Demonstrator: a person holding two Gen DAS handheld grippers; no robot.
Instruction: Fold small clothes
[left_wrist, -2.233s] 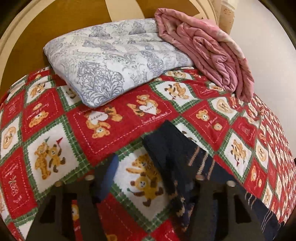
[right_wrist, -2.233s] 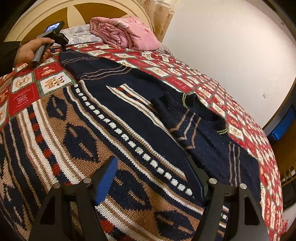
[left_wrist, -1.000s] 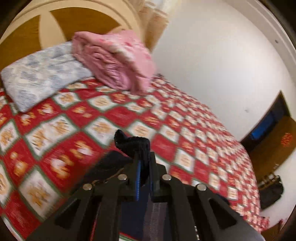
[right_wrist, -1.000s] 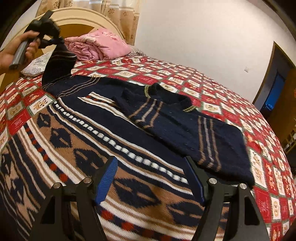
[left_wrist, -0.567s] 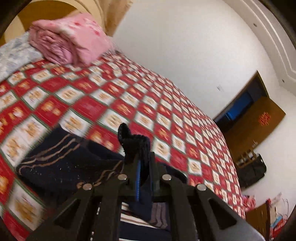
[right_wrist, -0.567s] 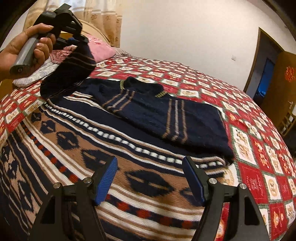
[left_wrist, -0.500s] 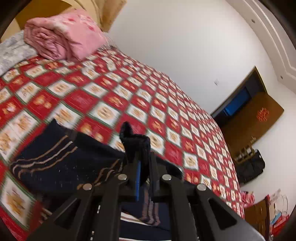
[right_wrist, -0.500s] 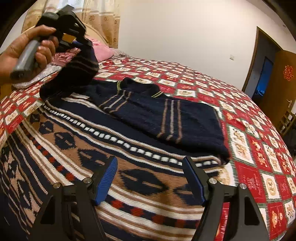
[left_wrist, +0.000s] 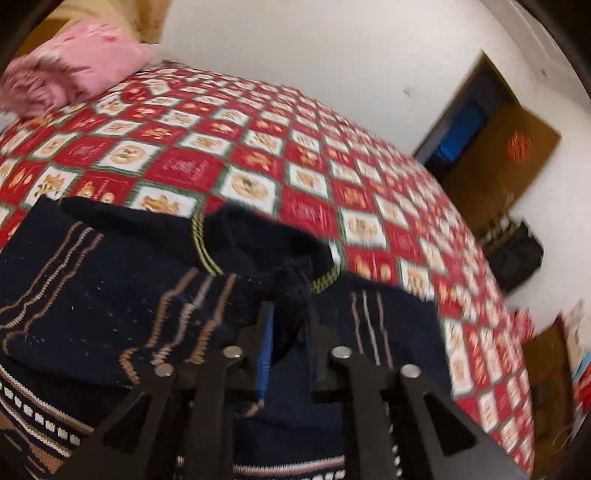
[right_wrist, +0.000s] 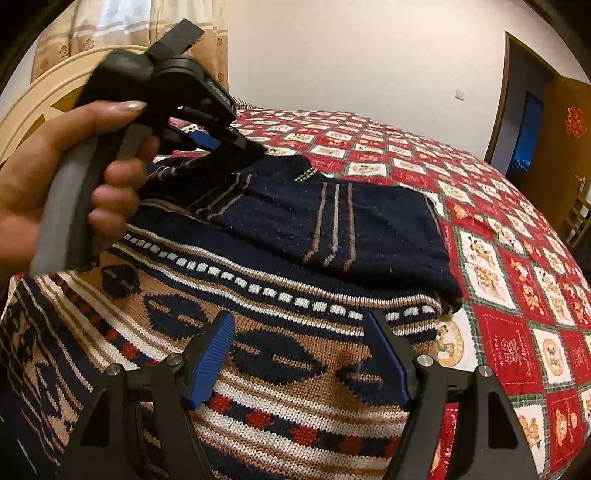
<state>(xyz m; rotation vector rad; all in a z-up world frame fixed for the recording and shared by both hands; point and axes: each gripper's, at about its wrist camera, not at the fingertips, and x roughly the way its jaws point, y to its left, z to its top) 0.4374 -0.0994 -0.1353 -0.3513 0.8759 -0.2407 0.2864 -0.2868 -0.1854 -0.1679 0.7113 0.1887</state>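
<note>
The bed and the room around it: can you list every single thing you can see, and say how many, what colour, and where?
Dark navy knitted sweater with tan stripes: one, navy and tan, lying on the bed, one sleeve folded across its chest.
Red-and-white teddy-bear bedspread: one, red, white and green, covering the bed.
Pink folded quilt: one, pink, at the head of the bed.
Cream headboard: one, cream and brown, behind the person's hand.
Beige curtain: one, beige, above the headboard.
Brown wooden door: one, brown, far right, standing open.
Hand: one, holding the left gripper's handle.
Left gripper: one, black with blue pads, jaws just opening around the sleeve cuff.
Right gripper: one, black with blue pads, open above the sweater's patterned hem.
</note>
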